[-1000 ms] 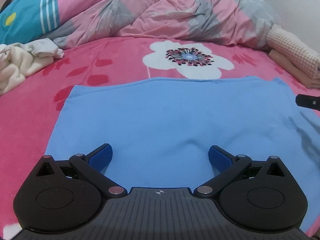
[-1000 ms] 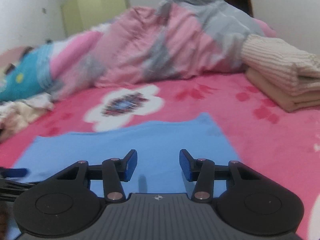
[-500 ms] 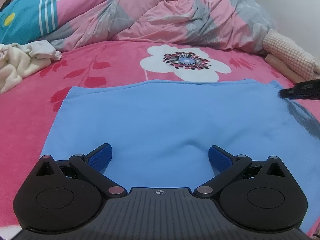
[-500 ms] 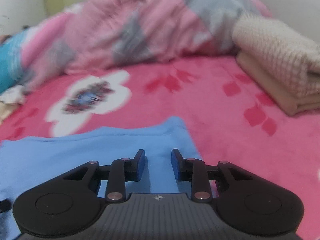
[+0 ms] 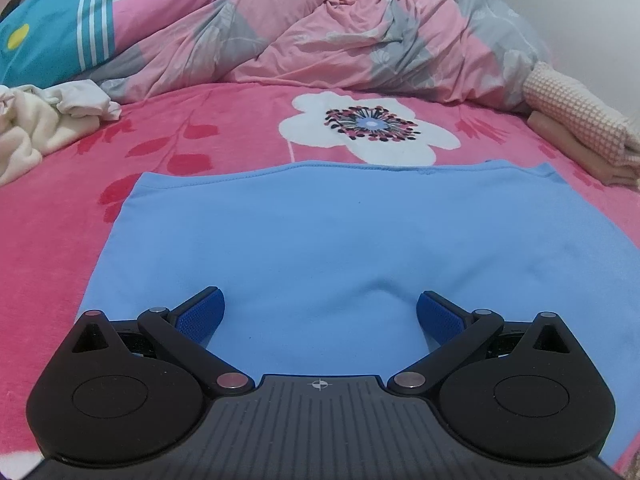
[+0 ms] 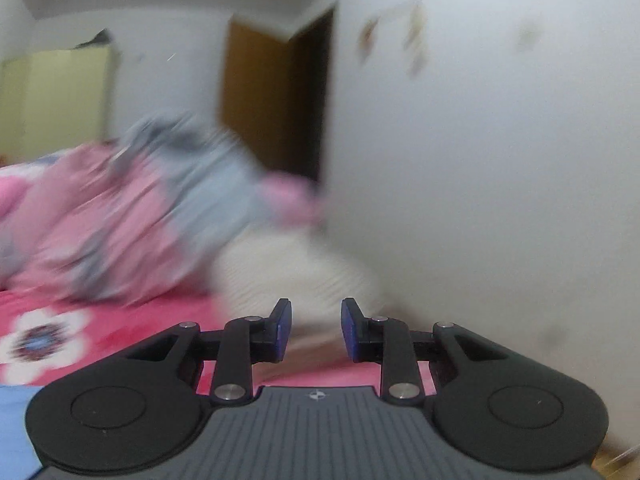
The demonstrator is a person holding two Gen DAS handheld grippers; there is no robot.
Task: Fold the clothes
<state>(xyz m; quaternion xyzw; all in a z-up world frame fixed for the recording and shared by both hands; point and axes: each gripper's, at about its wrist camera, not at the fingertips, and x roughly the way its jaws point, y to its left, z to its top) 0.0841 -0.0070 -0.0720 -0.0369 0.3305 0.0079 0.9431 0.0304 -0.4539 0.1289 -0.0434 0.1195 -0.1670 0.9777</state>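
Blue garment (image 5: pixel 320 232) flat on bedspread (image 5: pixel 56 216), between spread fingers (image 5: pixel 200 314), untouched.

The bed's pink blanket (image 5: pixel 60 240), printed with red leaves and a white flower, fills most of the left wrist frame. A blue garment (image 5: pixel 320 240) lies flat at lower centre. A crumpled cream cloth (image 5: pixel 32 136) sits at the left edge, a pink-and-grey quilt (image 5: pixel 340 28) is heaped along the top, and folded beige knitwear (image 5: pixel 576 128) rests at the right edge.

no readable text, labels or numbers anywhere.
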